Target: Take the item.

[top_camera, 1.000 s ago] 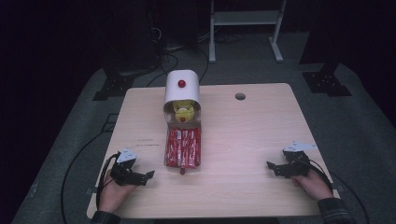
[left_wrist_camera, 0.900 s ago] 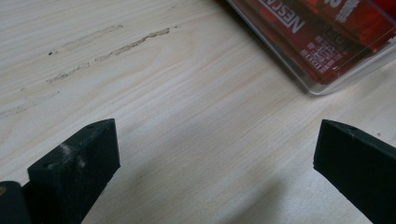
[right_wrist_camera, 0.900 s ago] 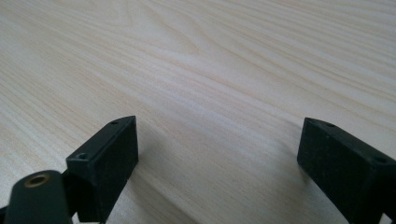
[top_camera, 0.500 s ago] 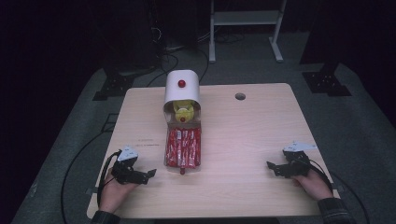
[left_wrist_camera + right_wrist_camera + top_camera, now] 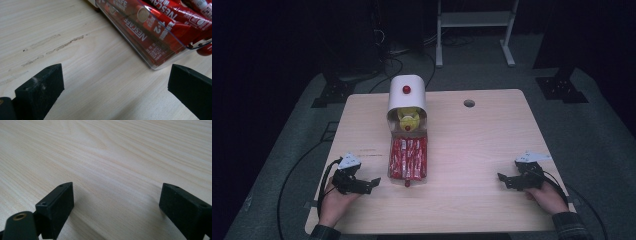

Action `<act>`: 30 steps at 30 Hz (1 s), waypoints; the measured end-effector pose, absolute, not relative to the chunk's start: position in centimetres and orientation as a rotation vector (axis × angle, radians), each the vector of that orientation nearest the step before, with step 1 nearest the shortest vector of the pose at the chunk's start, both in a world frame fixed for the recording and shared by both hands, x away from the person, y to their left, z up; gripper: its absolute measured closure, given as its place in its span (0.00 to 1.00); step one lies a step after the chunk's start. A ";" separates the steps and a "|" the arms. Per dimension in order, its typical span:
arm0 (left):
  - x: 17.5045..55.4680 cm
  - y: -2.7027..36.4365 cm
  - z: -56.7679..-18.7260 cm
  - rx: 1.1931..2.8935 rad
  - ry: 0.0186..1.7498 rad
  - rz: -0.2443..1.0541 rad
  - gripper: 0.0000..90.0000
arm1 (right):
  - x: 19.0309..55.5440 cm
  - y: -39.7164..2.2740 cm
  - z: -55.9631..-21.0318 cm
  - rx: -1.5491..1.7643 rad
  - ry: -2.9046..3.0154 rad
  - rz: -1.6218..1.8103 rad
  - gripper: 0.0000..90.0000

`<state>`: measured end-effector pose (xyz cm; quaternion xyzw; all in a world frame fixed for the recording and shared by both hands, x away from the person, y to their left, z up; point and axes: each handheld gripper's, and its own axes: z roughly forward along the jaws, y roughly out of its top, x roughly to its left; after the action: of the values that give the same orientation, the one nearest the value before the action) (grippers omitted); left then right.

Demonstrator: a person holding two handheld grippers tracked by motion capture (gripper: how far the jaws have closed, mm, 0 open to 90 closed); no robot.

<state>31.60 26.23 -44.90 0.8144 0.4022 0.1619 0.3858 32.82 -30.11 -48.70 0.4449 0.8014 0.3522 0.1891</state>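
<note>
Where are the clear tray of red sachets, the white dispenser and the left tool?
clear tray [image 5: 390, 161], high view, left wall.
white dispenser [image 5: 407, 100], high view, curved white top.
left tool [image 5: 374, 183], high view, midway between its fingertips.

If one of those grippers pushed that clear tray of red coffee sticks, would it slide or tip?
The clear tray lies flat and low on the wooden table, so it would probably slide rather than tip. Its smooth plastic wall may feel slippery. The coffee sticks look light.
</note>
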 end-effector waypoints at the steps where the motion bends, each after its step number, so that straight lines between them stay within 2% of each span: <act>1: 31.7 26.2 -44.7 2.069 1.021 0.407 0.00 | 32.8 -30.1 -48.7 1.251 2.254 0.990 0.13; 30: 32.9 24.9 -42.4 2.027 0.979 0.406 0.00 | 32.8 -30.1 -48.7 1.250 2.254 0.989 0.13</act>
<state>32.90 24.89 -42.45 0.8065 0.3895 0.1616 0.4143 32.82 -30.12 -48.70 0.4447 0.8017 0.3518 0.1893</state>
